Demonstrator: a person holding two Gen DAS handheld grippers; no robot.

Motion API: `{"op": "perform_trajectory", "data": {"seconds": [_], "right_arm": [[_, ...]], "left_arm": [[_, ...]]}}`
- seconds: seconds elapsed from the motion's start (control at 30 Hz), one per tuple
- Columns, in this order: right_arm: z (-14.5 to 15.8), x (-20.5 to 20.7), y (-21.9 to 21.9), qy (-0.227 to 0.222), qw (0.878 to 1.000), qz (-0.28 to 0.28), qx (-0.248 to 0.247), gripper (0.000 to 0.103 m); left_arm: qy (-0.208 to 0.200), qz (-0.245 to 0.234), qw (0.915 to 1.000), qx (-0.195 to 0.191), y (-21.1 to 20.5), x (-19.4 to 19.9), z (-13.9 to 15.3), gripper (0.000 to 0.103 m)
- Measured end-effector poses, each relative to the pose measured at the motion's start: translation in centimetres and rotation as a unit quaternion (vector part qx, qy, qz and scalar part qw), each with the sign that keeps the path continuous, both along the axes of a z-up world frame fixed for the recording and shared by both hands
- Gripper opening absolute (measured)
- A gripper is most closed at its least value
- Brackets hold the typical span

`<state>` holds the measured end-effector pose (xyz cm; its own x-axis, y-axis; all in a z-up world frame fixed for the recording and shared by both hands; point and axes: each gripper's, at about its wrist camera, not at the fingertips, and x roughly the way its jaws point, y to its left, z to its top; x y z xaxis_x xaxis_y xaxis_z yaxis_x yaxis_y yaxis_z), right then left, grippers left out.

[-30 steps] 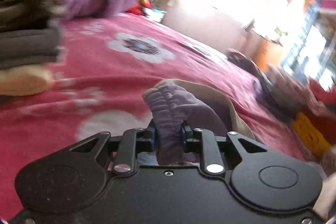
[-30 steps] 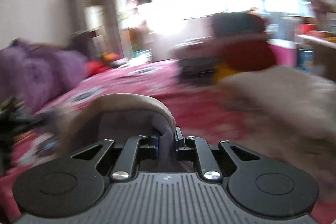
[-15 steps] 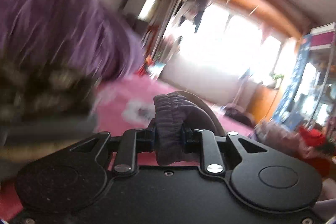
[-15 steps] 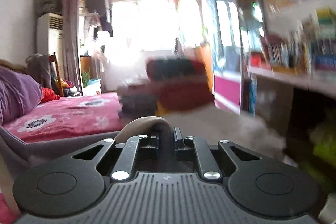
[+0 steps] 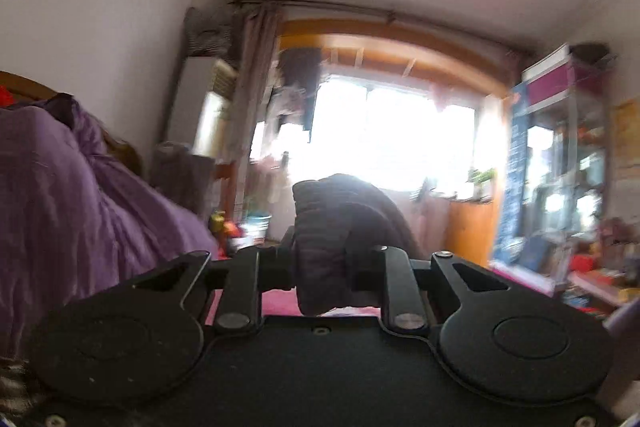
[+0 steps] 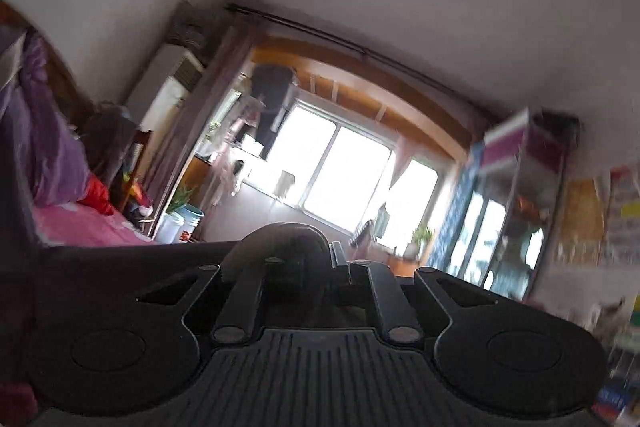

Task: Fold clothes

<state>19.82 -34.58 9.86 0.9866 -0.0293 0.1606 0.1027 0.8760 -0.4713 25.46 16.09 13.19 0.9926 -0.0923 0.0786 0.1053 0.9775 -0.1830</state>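
A grey-purple garment with an elastic gathered waistband (image 5: 324, 227) bulges up between the jaws of my left gripper (image 5: 320, 259), which is shut on it. In the right wrist view the same garment (image 6: 280, 251) loops up as a dark fold and stretches away to the left. My right gripper (image 6: 320, 275) is shut on that fold. Both cameras are tilted up toward the ceiling and the bright window, so the garment below the jaws is hidden.
A purple quilt (image 5: 72, 195) lies piled on the pink bed (image 6: 80, 227) at the left. A standing air conditioner (image 6: 164, 87) and curtains are by the window. A glass cabinet (image 5: 560, 163) with shelves stands on the right.
Both grippers have risen and tilted upward with the garment held in them. The bed surface and the stacks of clothes have dropped out of view; the ceiling and window now fill the frames.
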Motion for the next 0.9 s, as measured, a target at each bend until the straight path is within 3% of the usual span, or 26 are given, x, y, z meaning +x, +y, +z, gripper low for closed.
{"op": "perform_trajectory", "data": {"seconds": [0.2,0.27,0.37,0.47,0.6,0.67,0.7,0.77,0.83,0.87,0.9], "right_arm": [[-7.5,-3.6,-0.1,0.077,0.995,0.002,-0.065,0.012],[-9.8,-5.5,-0.4,0.102,0.992,0.0,-0.079,0.012],[-12.9,-8.7,-1.3,0.139,0.986,-0.011,-0.094,0.012],[-14.9,-11.4,-3.0,0.168,0.981,-0.032,-0.093,0.012],[-16.8,-13.1,-5.4,0.206,0.971,-0.069,-0.099,0.012],[-17.6,-13.0,-6.3,0.221,0.966,-0.087,-0.099,0.012],[-18.0,-12.8,-6.5,0.231,0.963,-0.096,-0.098,0.014],[-18.8,-11.7,-6.8,0.264,0.953,-0.109,-0.098,0.031],[-19.6,-11.8,-6.7,0.309,0.937,-0.103,-0.129,0.05],[-20.0,-12.1,-6.6,0.33,0.927,-0.096,-0.152,0.06],[-20.3,-12.8,-6.6,0.35,0.915,-0.085,-0.182,0.064]], "left_arm": [[-0.003,-0.106,0.9938,0.031,-1.5,-6.8,-4.4,0.019],[0.016,-0.151,0.9875,0.041,-2.4,-8.7,-6.4,0.019],[0.048,-0.235,0.9689,0.06,-4.3,-11.3,-9.5,0.019],[0.087,-0.331,0.9357,0.085,-7.9,-13.9,-12.5,0.019],[0.129,-0.438,0.8784,0.141,-15.0,-16.2,-15.8,0.019],[0.145,-0.475,0.8549,0.15,-18.5,-16.1,-16.9,0.019],[0.148,-0.487,0.847,0.153,-20.0,-16.1,-17.4,0.019],[0.162,-0.507,0.8298,0.166,-23.2,-15.9,-18.5,0.021],[0.195,-0.508,0.8157,0.197,-25.5,-15.3,-20.0,0.057],[0.208,-0.505,0.808,0.22,-26.4,-15.1,-20.8,0.068],[0.201,-0.512,0.8028,0.231,-26.5,-15.1,-20.9,0.068]]}}
